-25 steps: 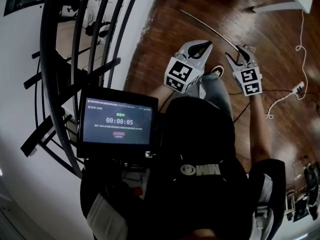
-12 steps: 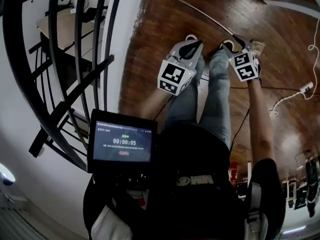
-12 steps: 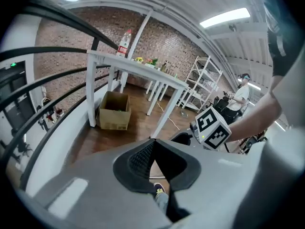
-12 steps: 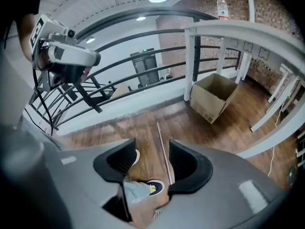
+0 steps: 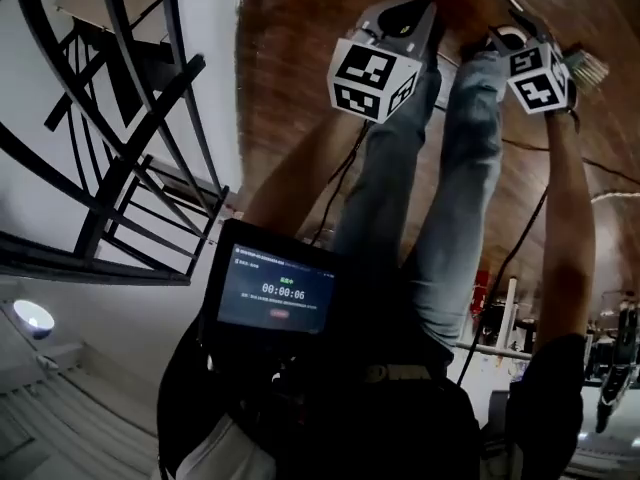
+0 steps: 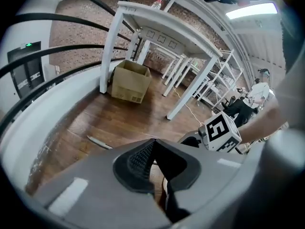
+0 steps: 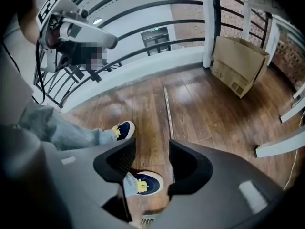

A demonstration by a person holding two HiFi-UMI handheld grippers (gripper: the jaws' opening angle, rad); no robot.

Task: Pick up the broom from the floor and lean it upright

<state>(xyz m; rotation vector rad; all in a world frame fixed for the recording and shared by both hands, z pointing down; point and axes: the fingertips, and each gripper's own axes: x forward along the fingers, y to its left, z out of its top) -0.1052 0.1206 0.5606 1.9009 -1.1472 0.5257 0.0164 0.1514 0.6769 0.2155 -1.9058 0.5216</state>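
left gripper (image 6: 152,144): clenched, empty
right gripper (image 7: 151,151): released, empty
slim silver-handled broom (image 7: 167,109): flat on brown wooden floor (image 7: 214,104)

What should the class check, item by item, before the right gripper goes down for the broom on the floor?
1. Jaws of right gripper apart: ok.
2. Nothing held in it: ok.
3. The broom handle lying free on the floor: ok.
4. Handle centred between those jaws: not ok, it runs along the right-hand jaw's inner edge.
5. The shoe clear of the descent: cannot tell, it shows through the gap.
6. The left gripper open to help: not ok, jaws together.
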